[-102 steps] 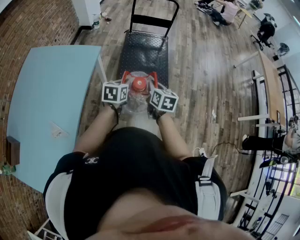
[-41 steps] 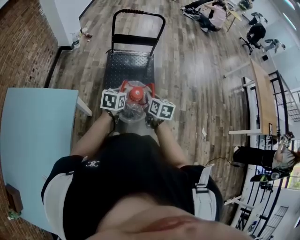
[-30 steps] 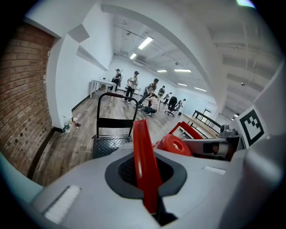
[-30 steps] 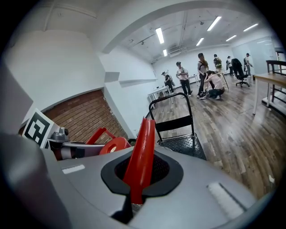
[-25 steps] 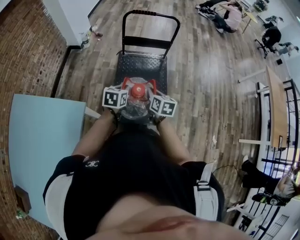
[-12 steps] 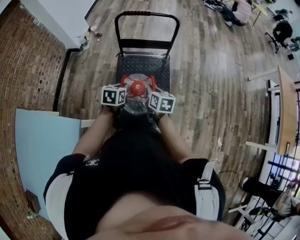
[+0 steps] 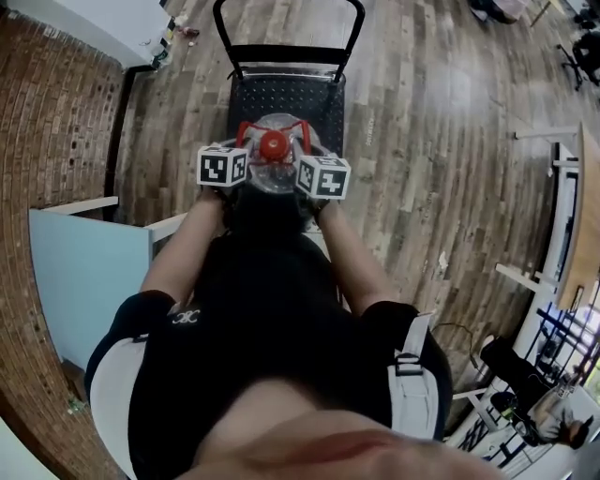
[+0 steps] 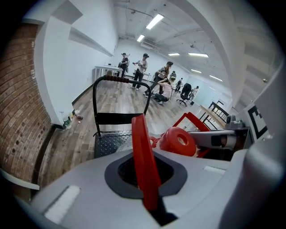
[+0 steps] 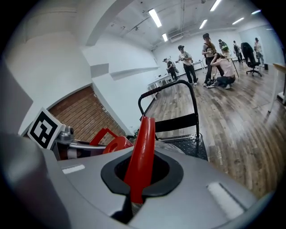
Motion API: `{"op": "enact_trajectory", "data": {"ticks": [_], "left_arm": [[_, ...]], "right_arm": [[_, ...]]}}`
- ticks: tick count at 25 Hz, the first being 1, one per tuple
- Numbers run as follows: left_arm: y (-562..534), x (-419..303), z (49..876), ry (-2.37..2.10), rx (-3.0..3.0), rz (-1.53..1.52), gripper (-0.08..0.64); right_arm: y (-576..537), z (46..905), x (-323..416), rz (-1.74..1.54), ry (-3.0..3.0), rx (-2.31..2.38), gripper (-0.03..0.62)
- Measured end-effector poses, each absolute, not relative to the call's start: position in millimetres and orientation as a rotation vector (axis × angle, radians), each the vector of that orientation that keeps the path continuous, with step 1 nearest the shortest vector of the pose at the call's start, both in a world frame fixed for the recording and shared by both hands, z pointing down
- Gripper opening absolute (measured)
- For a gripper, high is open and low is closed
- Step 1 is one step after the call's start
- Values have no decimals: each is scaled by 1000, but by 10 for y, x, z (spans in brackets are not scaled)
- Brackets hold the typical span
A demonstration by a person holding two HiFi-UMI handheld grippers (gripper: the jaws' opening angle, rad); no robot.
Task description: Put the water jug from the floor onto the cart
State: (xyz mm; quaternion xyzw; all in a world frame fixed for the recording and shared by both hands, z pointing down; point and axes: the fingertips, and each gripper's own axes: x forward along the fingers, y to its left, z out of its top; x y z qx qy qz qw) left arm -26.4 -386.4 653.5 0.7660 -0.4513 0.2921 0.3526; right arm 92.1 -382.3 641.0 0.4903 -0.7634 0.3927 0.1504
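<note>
A clear water jug (image 7: pixel 274 167) with a red cap (image 7: pixel 274 143) hangs between both grippers, over the near end of the black cart (image 7: pixel 291 94). My left gripper (image 7: pixel 236 150) is shut on the jug's left red handle (image 8: pixel 144 165). The right gripper (image 7: pixel 309 148) is shut on the right red handle (image 9: pixel 140 161). In the left gripper view the red cap (image 8: pixel 178 141) shows beyond the handle, with the cart deck (image 8: pixel 111 142) past it. The cart's push bar (image 7: pixel 286 9) stands at the far end.
A light blue table (image 7: pixel 89 281) stands at my left by a brick wall (image 7: pixel 47 112). Bottles (image 7: pixel 173 28) sit on the floor at the wall's corner. Wooden floor (image 7: pixel 450 141) spreads to the right. Several people (image 9: pixel 210 58) are far across the room.
I have moved closer to the cart with the jug held in both grippers; the jug now hangs over the deck's near end. The blue table has slid back at the left.
</note>
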Motion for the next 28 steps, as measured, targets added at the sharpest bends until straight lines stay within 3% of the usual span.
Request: {"op": "enact_trajectory", "data": {"ticks": [28], "left_arm": [[-4564,-136,8107,-1024,1957,912,22]], "right_arm": [[-4409,8045,1186,1009,-1777,1545,30]]}}
